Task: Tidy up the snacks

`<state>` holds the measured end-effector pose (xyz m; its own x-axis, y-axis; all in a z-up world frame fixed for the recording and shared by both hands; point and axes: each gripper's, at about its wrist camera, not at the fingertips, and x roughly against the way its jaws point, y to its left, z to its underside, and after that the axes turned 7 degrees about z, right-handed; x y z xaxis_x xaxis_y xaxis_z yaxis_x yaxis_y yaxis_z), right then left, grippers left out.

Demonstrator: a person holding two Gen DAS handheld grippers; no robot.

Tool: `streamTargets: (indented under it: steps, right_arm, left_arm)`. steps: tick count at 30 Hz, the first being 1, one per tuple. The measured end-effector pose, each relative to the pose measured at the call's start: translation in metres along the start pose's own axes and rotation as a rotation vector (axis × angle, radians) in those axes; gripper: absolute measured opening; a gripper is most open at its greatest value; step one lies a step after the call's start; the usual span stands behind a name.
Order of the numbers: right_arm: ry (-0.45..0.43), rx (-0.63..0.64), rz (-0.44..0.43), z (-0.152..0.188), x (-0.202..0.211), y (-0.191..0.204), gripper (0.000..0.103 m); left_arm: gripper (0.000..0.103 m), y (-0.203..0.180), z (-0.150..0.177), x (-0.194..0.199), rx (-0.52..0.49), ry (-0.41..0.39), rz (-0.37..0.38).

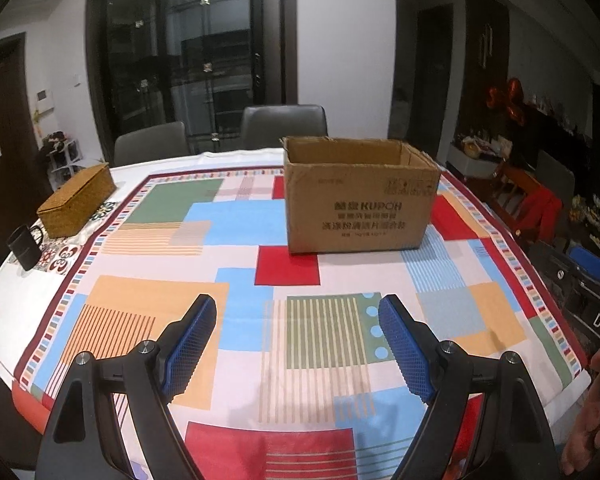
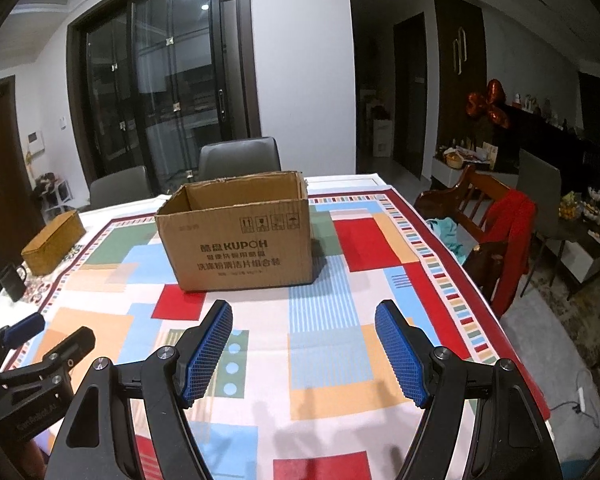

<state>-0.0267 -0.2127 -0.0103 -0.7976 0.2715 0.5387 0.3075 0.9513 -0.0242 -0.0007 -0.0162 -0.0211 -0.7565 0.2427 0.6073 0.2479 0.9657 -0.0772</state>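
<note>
I hold the left gripper point(image 1: 298, 340) and right gripper point(image 2: 304, 348) spread wide and empty over the tablecloth point(image 2: 332, 364), the open cardboard box point(image 2: 236, 236) sits mid-frame, and since no snacks show, I risk reaching blindly and nudging it askew.

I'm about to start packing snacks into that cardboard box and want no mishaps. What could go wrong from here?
1. No snacks show in either view, so nothing to grasp is located yet; both the left gripper and right gripper are open and empty.
2. The cardboard box looks light and may slide on the tablecloth if bumped.
3. The black mug near the table edge could be knocked off.
</note>
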Motion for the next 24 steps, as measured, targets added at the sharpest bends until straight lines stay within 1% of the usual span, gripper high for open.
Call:
streamTargets:
  steps: [6, 11, 15, 24]
  right_arm:
    - [-0.003, -0.007, -0.009, 0.006, 0.007, -0.002, 0.075]
    - [-0.003, 0.008, -0.007, 0.014, 0.015, -0.001, 0.075]
    - [-0.017, 0.001, -0.001, 0.015, 0.021, -0.003, 0.075]
    - [-0.035, -0.025, 0.01, 0.015, 0.026, -0.01, 0.075]
  left_arm:
    - [0.083, -0.005, 0.006, 0.011, -0.018, -0.018, -0.003]
    - [0.083, -0.002, 0.009, 0.019, -0.012, -0.031, -0.015]
    - [0.083, -0.003, 0.011, 0.025, -0.012, -0.049, -0.024]
    - [0.083, -0.006, 0.011, 0.03, -0.021, -0.062, -0.021]
